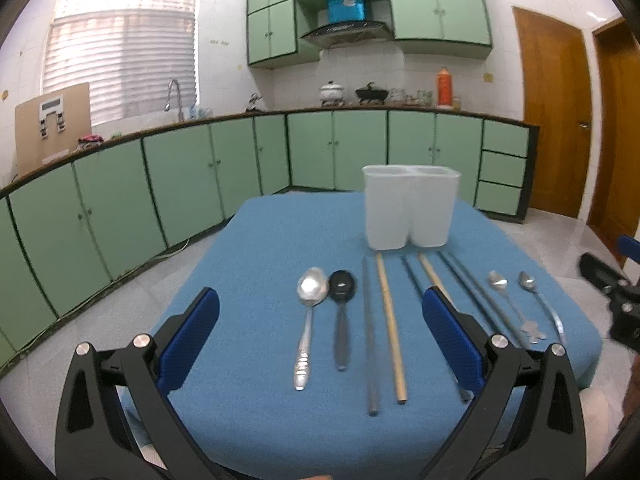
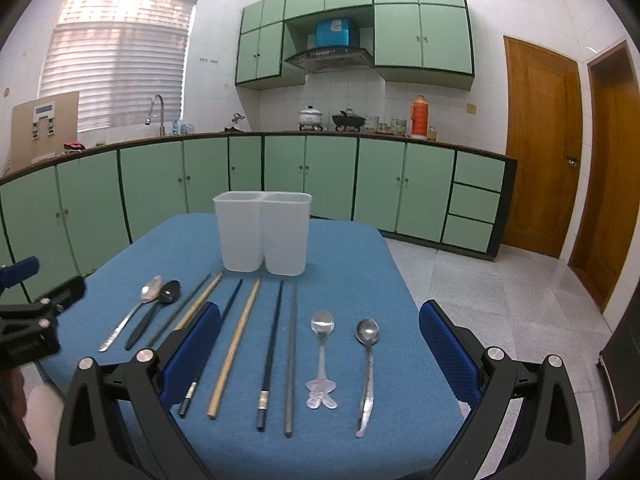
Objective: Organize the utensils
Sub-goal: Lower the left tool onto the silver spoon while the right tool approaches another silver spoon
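Room: a kitchen with green cabinets [image 1: 168, 184], a shuttered window and wooden doors is seen behind a table under a blue cloth [image 1: 260, 340].
Left wrist view: the left gripper [image 1: 320, 336] is held above the near cloth, jaws wide apart, nothing between them. A steel spoon [image 1: 308, 320], black spoon [image 1: 341, 312], grey chopstick [image 1: 370, 340] and wooden chopstick [image 1: 390, 328] are laid side by side. A white two-compartment holder [image 1: 410, 212] stands upright beyond them.
Right wrist view: the right gripper [image 2: 320, 352] is held low, jaws wide apart, empty. A black chopstick [image 2: 271, 356], a cartoon-handled spoon [image 2: 322, 360] and a plain spoon [image 2: 367, 372] are laid on the cloth, apart from the holder [image 2: 262, 236].
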`<control>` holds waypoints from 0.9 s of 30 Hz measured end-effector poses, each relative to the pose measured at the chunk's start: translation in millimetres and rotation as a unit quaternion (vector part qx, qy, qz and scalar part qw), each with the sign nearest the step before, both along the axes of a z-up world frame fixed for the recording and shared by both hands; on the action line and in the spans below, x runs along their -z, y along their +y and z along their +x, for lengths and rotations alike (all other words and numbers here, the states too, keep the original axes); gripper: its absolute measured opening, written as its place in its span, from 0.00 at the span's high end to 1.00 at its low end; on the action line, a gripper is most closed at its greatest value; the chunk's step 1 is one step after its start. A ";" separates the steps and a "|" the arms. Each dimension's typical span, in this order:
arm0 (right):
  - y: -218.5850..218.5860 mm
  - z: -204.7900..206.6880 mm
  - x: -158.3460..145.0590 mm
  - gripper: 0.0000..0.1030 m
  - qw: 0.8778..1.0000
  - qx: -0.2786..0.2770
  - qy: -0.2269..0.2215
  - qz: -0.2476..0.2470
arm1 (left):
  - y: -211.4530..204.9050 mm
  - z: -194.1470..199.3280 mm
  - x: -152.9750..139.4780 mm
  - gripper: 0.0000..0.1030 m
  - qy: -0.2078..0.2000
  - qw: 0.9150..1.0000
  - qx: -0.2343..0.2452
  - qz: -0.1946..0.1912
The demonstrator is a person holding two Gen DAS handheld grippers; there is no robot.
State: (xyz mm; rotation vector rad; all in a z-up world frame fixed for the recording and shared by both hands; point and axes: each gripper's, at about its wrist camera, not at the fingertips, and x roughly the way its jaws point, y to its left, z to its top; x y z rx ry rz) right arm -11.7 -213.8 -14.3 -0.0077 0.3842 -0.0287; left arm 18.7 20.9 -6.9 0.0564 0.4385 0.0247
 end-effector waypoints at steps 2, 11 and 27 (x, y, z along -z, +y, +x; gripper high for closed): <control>-8.3 6.3 2.6 0.06 1.000 0.002 0.008 0.004 | 8.6 9.6 4.6 0.05 0.014 1.000 -0.012 0.003; -54.8 52.6 15.2 0.15 0.998 -0.007 0.064 0.024 | 32.4 68.0 17.8 0.05 0.082 0.997 -0.010 0.004; -100.6 144.2 70.7 0.64 0.973 -0.054 0.211 0.078 | 47.1 168.1 55.8 0.30 0.186 0.982 0.013 -0.028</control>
